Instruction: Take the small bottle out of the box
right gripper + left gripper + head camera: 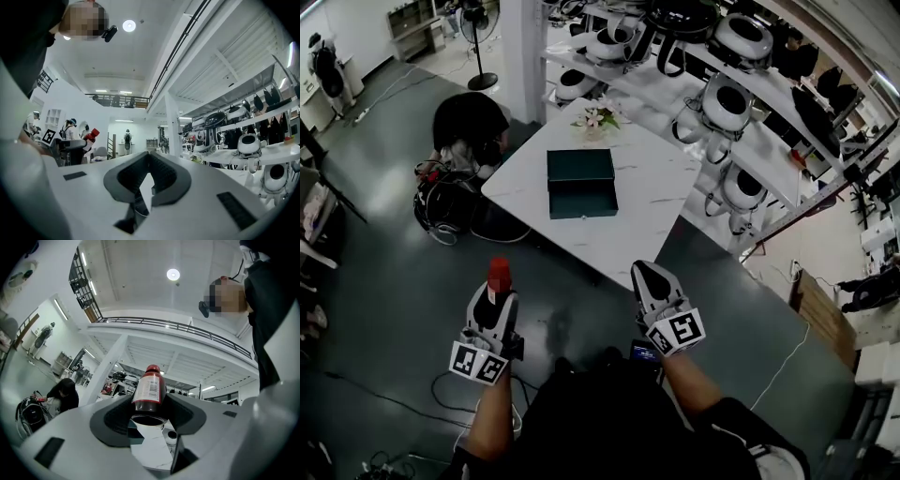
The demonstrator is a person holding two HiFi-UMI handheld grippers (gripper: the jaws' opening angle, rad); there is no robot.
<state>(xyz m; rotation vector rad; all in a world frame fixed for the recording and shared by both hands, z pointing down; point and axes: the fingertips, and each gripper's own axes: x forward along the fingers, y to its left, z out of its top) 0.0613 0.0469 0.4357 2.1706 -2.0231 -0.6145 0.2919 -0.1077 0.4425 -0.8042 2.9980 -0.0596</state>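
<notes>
My left gripper (499,298) is shut on a small dark bottle (499,276) with a red cap, held upright over the dark floor, well short of the table. In the left gripper view the bottle (149,391) stands between the pads (180,412), barcode label facing me. The right gripper (647,274) hovers beside it, jaws together with nothing in them; its own view shows the tips (149,157) meeting. That view also catches the bottle (92,135) at the left. The dark green box (582,183) lies open on the white table (652,187), lid folded back.
A person in black (469,124) crouches by bags at the table's left corner. A small flower bunch (598,118) sits at the table's far end. Shelves with white robot heads (727,103) line the right side. Cables trail on the floor (384,394).
</notes>
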